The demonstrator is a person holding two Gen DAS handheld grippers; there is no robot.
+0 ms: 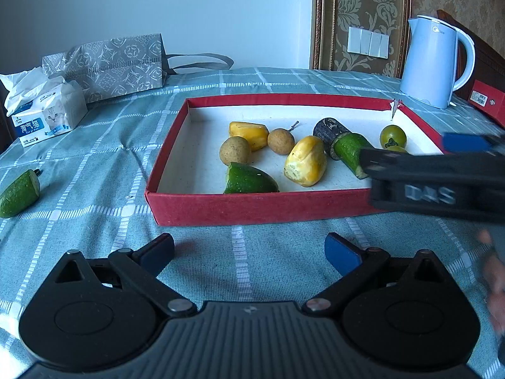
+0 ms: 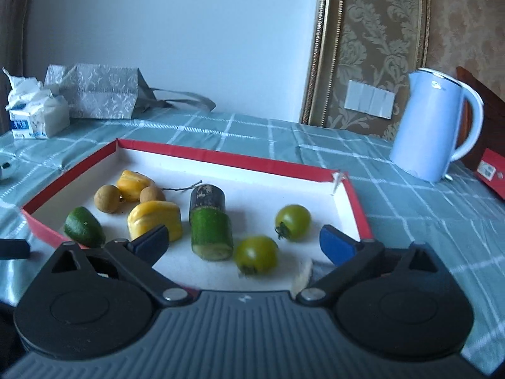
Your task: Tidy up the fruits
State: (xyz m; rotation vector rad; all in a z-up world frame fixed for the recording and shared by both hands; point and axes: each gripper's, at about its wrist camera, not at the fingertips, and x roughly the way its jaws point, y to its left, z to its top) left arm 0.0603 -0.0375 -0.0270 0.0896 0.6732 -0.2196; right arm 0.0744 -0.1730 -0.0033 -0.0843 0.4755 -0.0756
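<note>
Fruits (image 2: 154, 219) in red tray (image 1: 252, 207) on checked tablecloth (image 1: 94, 164); kettle (image 1: 432, 63) behind; both grippers (image 1: 249, 249) (image 2: 244, 241) spread wide, empty.

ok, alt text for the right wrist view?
The open right gripper hovers over the near edge of a red box holding two green tomatoes, cucumber pieces, yellow fruit chunks and two longans. Nothing sits between its blue pads. A white kettle stands behind on the checked tablecloth.

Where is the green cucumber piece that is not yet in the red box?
In the left wrist view, the green cucumber piece lies on the checked tablecloth, far left of the red cardboard box.
</note>
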